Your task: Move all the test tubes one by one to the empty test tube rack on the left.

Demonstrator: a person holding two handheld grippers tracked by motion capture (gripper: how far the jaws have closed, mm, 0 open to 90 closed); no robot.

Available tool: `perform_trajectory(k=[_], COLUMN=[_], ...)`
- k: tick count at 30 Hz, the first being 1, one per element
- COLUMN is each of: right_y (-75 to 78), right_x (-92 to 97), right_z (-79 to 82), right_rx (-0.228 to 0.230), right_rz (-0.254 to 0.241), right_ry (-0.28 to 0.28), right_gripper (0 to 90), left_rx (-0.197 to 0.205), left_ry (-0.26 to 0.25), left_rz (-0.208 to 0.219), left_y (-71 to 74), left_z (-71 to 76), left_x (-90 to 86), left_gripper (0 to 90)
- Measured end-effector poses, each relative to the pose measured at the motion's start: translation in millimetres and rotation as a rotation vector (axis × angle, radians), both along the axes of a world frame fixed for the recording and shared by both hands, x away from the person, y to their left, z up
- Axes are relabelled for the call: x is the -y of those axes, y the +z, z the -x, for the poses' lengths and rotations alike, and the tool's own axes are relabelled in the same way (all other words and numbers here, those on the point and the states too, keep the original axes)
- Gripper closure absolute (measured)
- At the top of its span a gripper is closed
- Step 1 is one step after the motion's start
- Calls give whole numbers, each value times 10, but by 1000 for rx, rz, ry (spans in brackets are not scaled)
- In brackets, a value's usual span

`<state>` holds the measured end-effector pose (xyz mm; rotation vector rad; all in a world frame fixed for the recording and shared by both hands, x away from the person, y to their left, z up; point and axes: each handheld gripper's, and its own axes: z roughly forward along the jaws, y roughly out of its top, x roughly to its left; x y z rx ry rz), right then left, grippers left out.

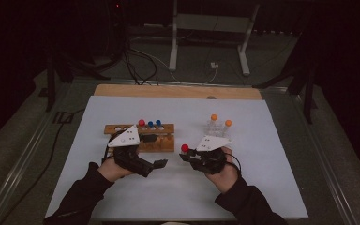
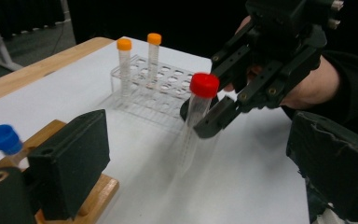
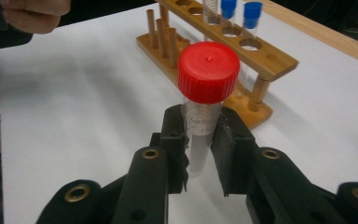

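My right gripper (image 1: 186, 156) (image 3: 199, 140) is shut on a clear tube with a red cap (image 3: 208, 72) (image 2: 204, 85) (image 1: 184, 148), held upright above the white mat. Left of it my left gripper (image 1: 161, 163) stands open with nothing between its wide-apart jaws. A wooden rack (image 1: 161, 138) (image 3: 242, 46) (image 2: 100, 193) behind the left gripper holds one red-capped tube (image 1: 141, 123) and two blue-capped tubes (image 1: 154, 124) (image 3: 240, 11). A clear plastic rack (image 1: 215, 129) (image 2: 156, 91) at the right holds two orange-capped tubes (image 2: 139, 42) (image 1: 220, 121).
The white mat (image 1: 178, 187) covers a wooden table whose far edge (image 1: 178, 90) shows beyond it. Past the table stand a white frame's legs (image 1: 173, 47) and cables on the floor (image 1: 136, 65). Bare mat lies in front of both hands.
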<state>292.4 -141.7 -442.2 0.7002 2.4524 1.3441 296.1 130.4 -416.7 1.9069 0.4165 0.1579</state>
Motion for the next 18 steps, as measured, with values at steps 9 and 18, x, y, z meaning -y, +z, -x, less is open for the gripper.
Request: perform_trajectory(k=[9,18], right_y=[-14,-20], right_x=[-76,-127], right_z=[39,62], right_rx=[-17,-32], right_rz=[0,-4], right_ry=[35,63], right_gripper=[743,744], left_rx=[10,27], left_ry=[-34,-41], left_rz=[11,-7], left_y=[22,-12], left_z=[32,22], left_x=[79,200], left_gripper=[148,362])
